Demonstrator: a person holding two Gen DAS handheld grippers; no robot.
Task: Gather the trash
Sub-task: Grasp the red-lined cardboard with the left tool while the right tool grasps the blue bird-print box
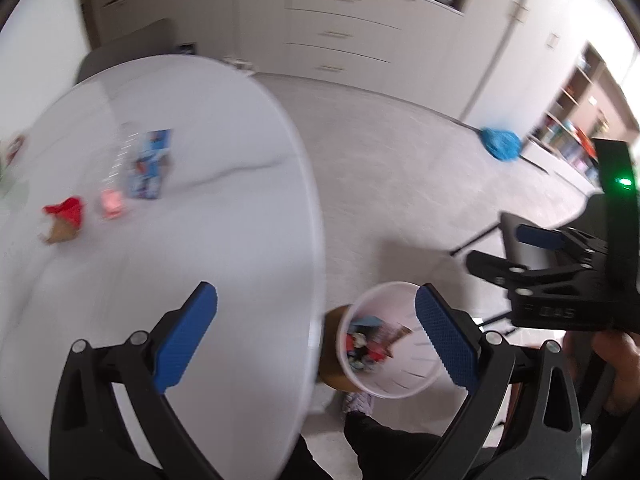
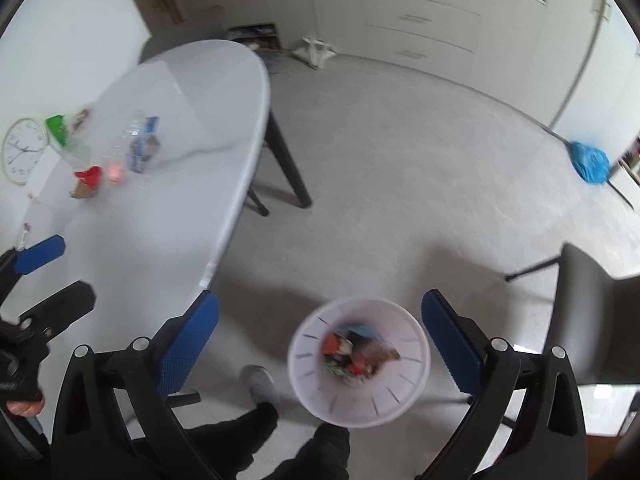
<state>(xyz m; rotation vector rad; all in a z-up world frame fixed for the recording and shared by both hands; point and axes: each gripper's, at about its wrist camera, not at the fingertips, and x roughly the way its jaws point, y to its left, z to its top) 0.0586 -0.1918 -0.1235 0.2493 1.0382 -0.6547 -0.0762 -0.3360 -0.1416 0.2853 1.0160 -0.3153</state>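
Note:
On the white oval table (image 1: pixel 220 240) (image 2: pixel 160 220) lie a red wrapper (image 1: pixel 66 208) (image 2: pixel 90 176), a pink scrap (image 1: pixel 112 202) (image 2: pixel 115 172), a blue carton (image 1: pixel 150 170) (image 2: pixel 142 152) and a clear plastic bottle (image 1: pixel 120 152) (image 2: pixel 130 130). A white bin (image 1: pixel 400 384) (image 2: pixel 360 412) with mixed trash inside stands on the floor beside the table edge. My left gripper (image 1: pixel 316 292) (image 2: pixel 76 268) is open and empty over the table's edge. Above the bin, my right gripper (image 2: pixel 320 298) (image 1: pixel 494 246) also stands open, holding nothing.
A wall clock (image 2: pixel 24 150) and a green item (image 2: pixel 56 128) lie at the table's far left. A grey chair (image 2: pixel 592 312) stands to the right, a blue mop head (image 1: pixel 500 144) (image 2: pixel 590 162) on the floor. The person's dark trouser legs and a grey shoe (image 2: pixel 260 384) are near the bin.

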